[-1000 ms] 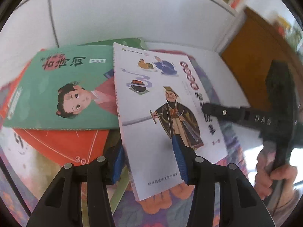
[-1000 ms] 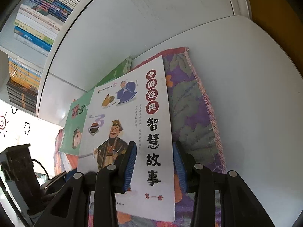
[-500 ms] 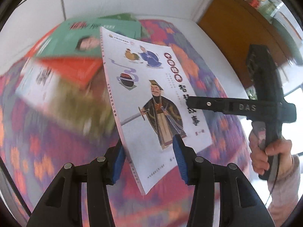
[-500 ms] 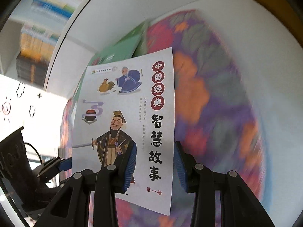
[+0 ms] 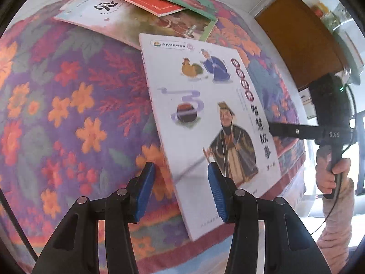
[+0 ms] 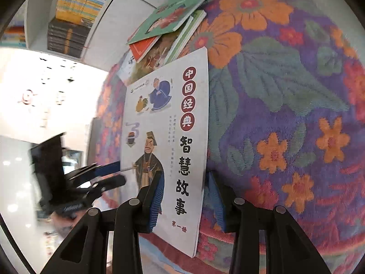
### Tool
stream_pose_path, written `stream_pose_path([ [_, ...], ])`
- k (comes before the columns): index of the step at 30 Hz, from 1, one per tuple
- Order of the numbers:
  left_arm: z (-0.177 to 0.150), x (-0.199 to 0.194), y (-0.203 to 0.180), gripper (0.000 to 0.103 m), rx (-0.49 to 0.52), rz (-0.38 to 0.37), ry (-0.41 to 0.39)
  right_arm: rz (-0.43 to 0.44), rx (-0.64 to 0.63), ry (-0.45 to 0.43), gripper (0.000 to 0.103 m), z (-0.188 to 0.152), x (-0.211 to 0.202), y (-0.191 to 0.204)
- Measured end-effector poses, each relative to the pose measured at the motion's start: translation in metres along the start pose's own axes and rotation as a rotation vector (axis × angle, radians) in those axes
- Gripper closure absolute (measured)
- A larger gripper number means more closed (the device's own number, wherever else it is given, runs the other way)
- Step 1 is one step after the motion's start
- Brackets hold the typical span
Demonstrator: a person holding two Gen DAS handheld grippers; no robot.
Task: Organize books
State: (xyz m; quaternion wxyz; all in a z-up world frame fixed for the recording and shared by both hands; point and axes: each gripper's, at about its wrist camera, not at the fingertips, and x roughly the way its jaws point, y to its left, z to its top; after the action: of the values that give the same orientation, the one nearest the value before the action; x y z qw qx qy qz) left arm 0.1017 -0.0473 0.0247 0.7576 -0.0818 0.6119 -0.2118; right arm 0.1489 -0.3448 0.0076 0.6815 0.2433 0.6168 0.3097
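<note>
So far 1 white book [image 5: 205, 123] is off the pile [image 5: 146, 6] at 12 o'clock, lifted over the floral cloth [image 5: 68, 105]. Left gripper [image 5: 180, 196] and right gripper [image 6: 183, 202] each pinch an edge with narrowly parted fingers. Roughly 4 books remain unsorted.

A thin white picture book [image 5: 212, 123] with a robed swordsman on its cover, held between two blue-padded black grippers, above a purple floral cloth [image 5: 68, 114].
</note>
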Motion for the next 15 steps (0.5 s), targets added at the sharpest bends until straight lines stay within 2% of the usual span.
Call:
stream_pose_path([
  [4, 0.009, 0.002, 0.008, 0.059, -0.027, -0.088, 0.0, 0.125, 0.038, 0.049, 0.069, 0.01, 0.011, -0.014],
  [7, 0.013, 0.004, 0.015, 0.061, -0.042, -0.152, 0.007, 0.154, 0.037, 0.062, 0.077, 0.021, 0.019, -0.017],
  [9, 0.015, 0.004, 0.018, 0.068, -0.052, -0.159, 0.012, 0.149, 0.03, 0.066, 0.081, 0.025, 0.022, -0.016],
  [11, 0.019, 0.006, 0.021, 0.072, -0.065, -0.158, 0.005, 0.118, 0.02, 0.066, 0.093, 0.028, 0.026, -0.016],
  [15, 0.022, 0.009, 0.013, 0.073, -0.041, -0.108, -0.023, 0.112, 0.039, 0.056, 0.094, 0.026, 0.024, -0.017],
])
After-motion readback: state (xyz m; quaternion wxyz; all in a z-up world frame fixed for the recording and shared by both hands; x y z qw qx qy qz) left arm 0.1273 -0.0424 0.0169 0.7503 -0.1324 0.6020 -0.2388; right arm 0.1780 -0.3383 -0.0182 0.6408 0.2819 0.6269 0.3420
